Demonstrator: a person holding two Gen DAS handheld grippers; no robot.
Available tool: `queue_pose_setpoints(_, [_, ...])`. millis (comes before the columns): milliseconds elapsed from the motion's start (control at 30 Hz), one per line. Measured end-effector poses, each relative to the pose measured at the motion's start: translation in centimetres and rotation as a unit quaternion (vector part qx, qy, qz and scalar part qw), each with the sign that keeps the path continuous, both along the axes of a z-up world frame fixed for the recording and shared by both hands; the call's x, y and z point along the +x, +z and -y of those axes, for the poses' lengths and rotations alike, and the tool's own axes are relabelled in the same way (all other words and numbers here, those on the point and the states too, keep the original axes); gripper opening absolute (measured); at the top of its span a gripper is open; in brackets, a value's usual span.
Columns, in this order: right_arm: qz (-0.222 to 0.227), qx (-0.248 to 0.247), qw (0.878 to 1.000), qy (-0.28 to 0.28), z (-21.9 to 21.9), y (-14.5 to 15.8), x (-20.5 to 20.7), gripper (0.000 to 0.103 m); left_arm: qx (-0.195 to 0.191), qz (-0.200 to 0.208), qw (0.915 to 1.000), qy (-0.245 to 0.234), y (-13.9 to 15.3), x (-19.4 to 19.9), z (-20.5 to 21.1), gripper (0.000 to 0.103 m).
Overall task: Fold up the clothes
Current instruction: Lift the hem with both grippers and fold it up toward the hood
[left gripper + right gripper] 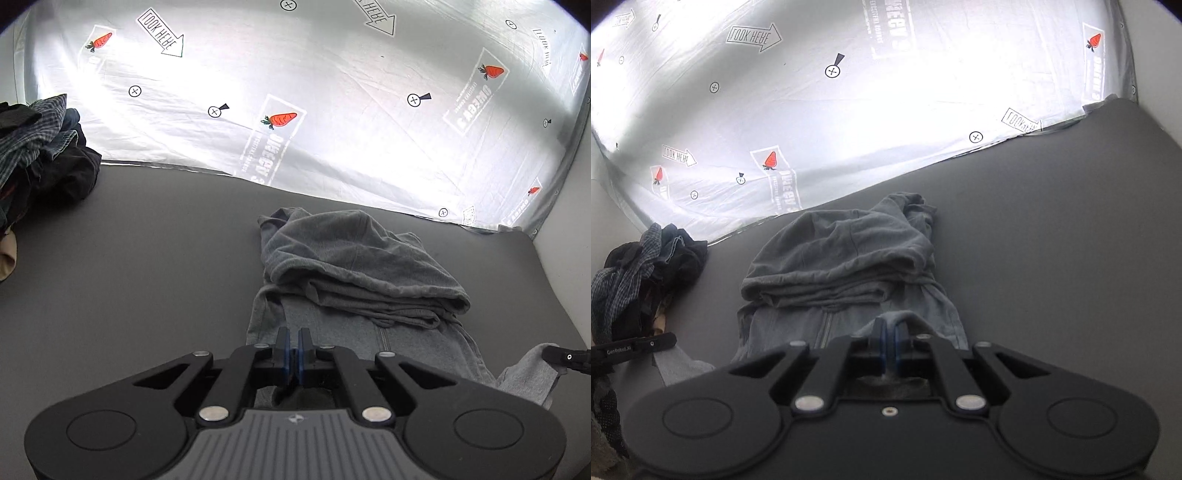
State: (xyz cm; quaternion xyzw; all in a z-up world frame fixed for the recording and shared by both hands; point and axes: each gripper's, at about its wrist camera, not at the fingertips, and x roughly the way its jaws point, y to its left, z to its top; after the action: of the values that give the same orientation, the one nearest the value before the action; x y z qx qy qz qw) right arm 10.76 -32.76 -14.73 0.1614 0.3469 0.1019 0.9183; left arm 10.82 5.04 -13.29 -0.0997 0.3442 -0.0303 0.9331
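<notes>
A grey zip-up garment (347,258) lies bunched on the dark grey table, its far half folded back toward me; it also shows in the right wrist view (846,251). My left gripper (294,338) is shut on the garment's near left edge. My right gripper (888,326) is shut on the garment's near right edge, with cloth pinched between its blue pads. The right gripper's fingers (561,356) show at the right edge of the left wrist view, holding grey cloth. The left gripper's fingers (639,345) show at the left edge of the right wrist view.
A pile of dark and plaid clothes (40,147) sits at the table's far left, also in the right wrist view (646,266). A shiny printed backdrop (295,74) rises behind the table (129,258). A white wall (565,258) borders the right side.
</notes>
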Motion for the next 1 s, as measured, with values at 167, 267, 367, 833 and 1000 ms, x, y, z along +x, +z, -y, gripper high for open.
queue_pose_setpoints(167, [0.02, 0.0, 1.0, 0.002, -0.1, 0.7, 1.8, 0.004, -0.005, 0.012, 0.9998, 0.013, 0.7, 2.2, -0.5, 0.003])
queue_pose_setpoints(267, [0.031, 0.005, 0.999, -0.011, 0.1, 1.0, 3.1, 0.004, -0.005, 0.018, 0.9996, 0.022, 0.9, 3.6, -1.0, 0.003])
queue_pose_setpoints(367, [0.041, 0.005, 0.999, -0.02, 0.2, 1.0, 4.6, 0.004, -0.003, 0.021, 0.9993, 0.031, 1.1, 5.3, -1.4, 0.003])
queue_pose_setpoints(833, [0.06, 0.028, 0.998, -0.02, 0.8, 1.6, 14.7, 0.003, 0.014, 0.029, 0.9962, 0.081, 2.7, 14.7, -1.8, 0.003])
queue_pose_setpoints(1000, [0.075, 0.038, 0.996, -0.026, 0.8, 2.4, 18.9, 0.003, 0.018, 0.044, 0.9958, 0.079, 3.8, 19.1, -1.5, 0.003])
